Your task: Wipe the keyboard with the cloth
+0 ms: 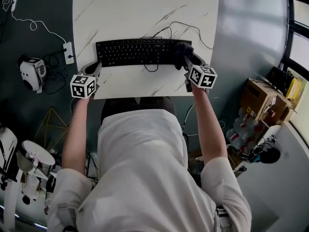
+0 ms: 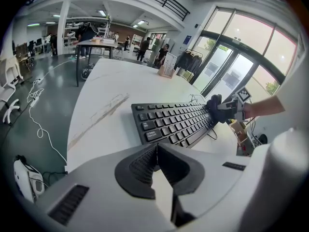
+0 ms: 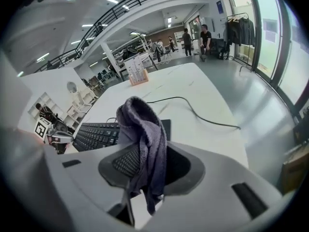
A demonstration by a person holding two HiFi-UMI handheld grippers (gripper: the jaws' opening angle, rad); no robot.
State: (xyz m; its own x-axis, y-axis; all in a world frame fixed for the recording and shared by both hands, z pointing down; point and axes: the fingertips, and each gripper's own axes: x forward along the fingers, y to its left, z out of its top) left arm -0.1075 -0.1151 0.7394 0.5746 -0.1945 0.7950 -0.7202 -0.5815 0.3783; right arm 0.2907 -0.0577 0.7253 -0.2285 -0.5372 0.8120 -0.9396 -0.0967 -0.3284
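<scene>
Marble desk w/ keyboard running L-R, my right gripper clamped on the cloth over its right end, left gripper pinched together, empty, by its left end.

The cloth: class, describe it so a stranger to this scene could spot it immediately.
Find the white marbled table, then the black keyboard on it. At the keyboard's right end, the right gripper pinches a bunched dark grey cloth, the only soft, crumpled thing there.
</scene>
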